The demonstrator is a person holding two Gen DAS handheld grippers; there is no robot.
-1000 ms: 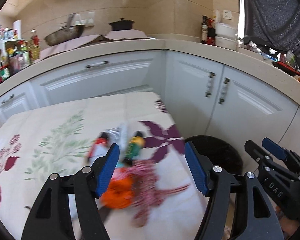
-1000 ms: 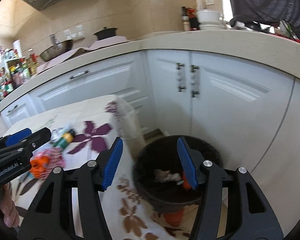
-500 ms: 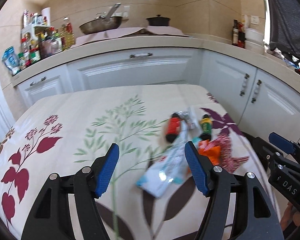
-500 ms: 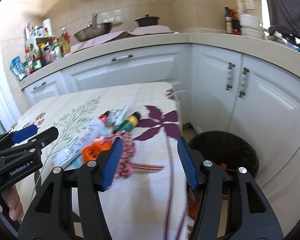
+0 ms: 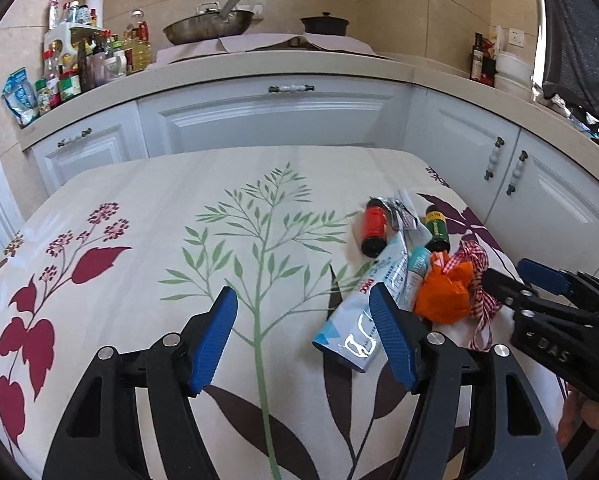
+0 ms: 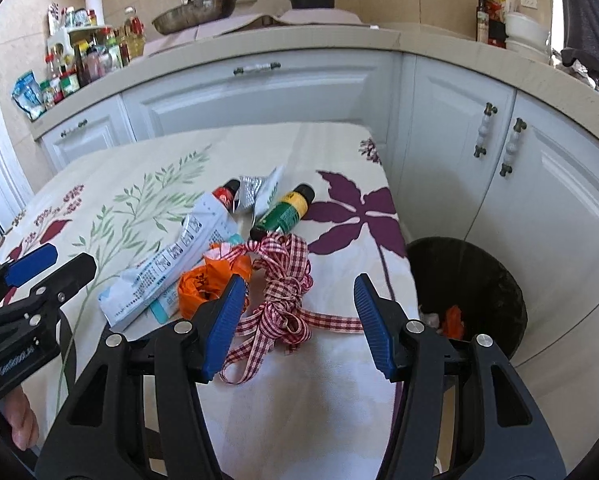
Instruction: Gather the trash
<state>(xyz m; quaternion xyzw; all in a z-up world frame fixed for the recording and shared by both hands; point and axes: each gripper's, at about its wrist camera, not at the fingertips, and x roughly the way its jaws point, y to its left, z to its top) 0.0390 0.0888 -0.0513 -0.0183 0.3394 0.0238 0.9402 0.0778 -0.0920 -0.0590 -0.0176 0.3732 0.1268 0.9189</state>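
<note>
Beside the trash pile [image 6: 235, 256] — bin [image 6: 495, 280], both grippers empty, spread.

Both tools share one build — matte black plastic frames with triangular cut-outs, silver screw heads at the joints, and ribbed blue pads lining each finger. The left gripper [image 5: 303, 340] bears white "GenRobot" lettering on its side, seen from the right wrist view; the right gripper [image 6: 299, 320] shows "DAS" on its body. Bare skin — fingers [image 6: 21, 426] — shows beneath each handle.
</note>
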